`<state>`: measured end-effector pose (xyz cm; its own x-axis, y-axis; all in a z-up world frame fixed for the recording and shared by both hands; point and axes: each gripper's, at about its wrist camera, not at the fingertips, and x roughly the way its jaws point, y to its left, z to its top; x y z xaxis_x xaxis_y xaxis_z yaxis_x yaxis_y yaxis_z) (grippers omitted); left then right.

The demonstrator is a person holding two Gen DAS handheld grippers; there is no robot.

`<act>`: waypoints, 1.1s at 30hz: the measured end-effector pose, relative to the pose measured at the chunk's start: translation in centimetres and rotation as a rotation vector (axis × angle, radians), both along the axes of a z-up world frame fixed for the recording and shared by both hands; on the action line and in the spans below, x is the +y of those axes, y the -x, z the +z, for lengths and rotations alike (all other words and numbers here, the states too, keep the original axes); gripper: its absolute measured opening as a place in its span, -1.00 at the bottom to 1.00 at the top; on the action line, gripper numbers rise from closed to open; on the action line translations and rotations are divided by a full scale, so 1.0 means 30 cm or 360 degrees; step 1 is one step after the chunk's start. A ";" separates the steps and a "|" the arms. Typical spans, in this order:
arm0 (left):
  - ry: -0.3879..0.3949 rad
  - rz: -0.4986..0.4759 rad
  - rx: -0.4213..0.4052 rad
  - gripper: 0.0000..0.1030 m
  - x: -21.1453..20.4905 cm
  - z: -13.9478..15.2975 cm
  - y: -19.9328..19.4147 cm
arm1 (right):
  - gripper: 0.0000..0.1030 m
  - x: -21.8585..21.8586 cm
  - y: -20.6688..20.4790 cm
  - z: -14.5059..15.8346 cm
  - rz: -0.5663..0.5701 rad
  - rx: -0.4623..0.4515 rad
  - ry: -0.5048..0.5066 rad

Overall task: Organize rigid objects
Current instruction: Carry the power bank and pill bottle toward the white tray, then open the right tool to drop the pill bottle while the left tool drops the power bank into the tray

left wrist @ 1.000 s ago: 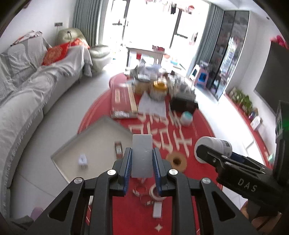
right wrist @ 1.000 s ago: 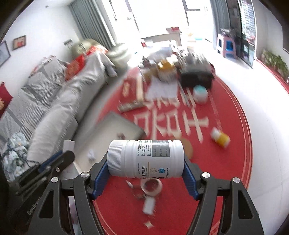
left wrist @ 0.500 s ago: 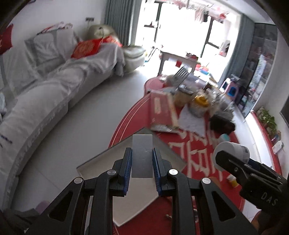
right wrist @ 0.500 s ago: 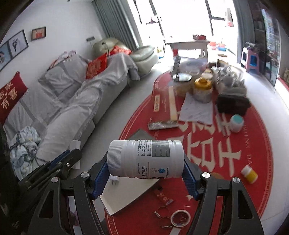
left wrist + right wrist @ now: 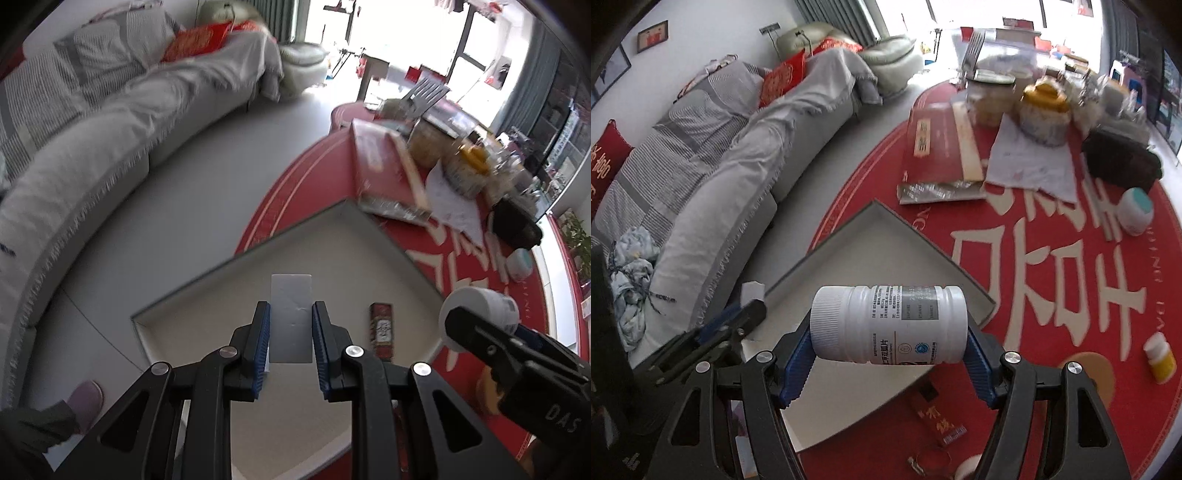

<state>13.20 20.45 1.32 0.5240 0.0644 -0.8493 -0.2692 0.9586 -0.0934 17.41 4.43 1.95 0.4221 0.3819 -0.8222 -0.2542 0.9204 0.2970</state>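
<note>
A long grey sofa (image 5: pixel 713 173) curves away to the left of the tongs, draped in a pale throw, with red cushions (image 5: pixel 785 75) at its far end and a crumpled blue cloth (image 5: pixel 631 266) on its near end. Beyond it stands a cream armchair (image 5: pixel 890 61) by grey curtains (image 5: pixel 834 16). Framed pictures (image 5: pixel 652 36) hang on the wall. A purple slipper (image 5: pixel 86 400) lies on the grey floor (image 5: pixel 192 177), low left of the tongs.

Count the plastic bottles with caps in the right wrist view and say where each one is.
2 for certain. A large white bottle lies sideways between the right gripper's pads, over the tray. A small yellow bottle lies on the red rug. The far clutter may hide more.
</note>
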 end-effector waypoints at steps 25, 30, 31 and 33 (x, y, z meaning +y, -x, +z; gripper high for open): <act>-0.0065 0.0033 0.0145 0.99 0.005 -0.207 -0.082 | 1.00 -0.034 -0.086 -0.134 0.0047 0.0032 0.0049; -0.0009 -0.0144 0.0101 0.99 -0.077 -0.146 0.018 | 1.00 -0.224 0.033 -0.085 -0.0156 0.0020 0.0039; -0.0011 -0.0180 0.0091 0.99 -0.100 -0.136 0.045 | 1.00 -0.264 0.063 -0.081 -0.0204 0.0022 0.0037; -0.0039 -0.0261 0.0076 0.99 -0.163 -0.119 0.104 | 1.00 -0.368 0.150 -0.083 -0.0326 0.0036 0.0065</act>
<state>10.07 15.56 -2.24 0.4885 0.0022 -0.8726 -0.1122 0.9918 -0.0604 12.91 -6.60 -0.53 0.4686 0.2562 -0.8454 -0.0541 0.9635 0.2620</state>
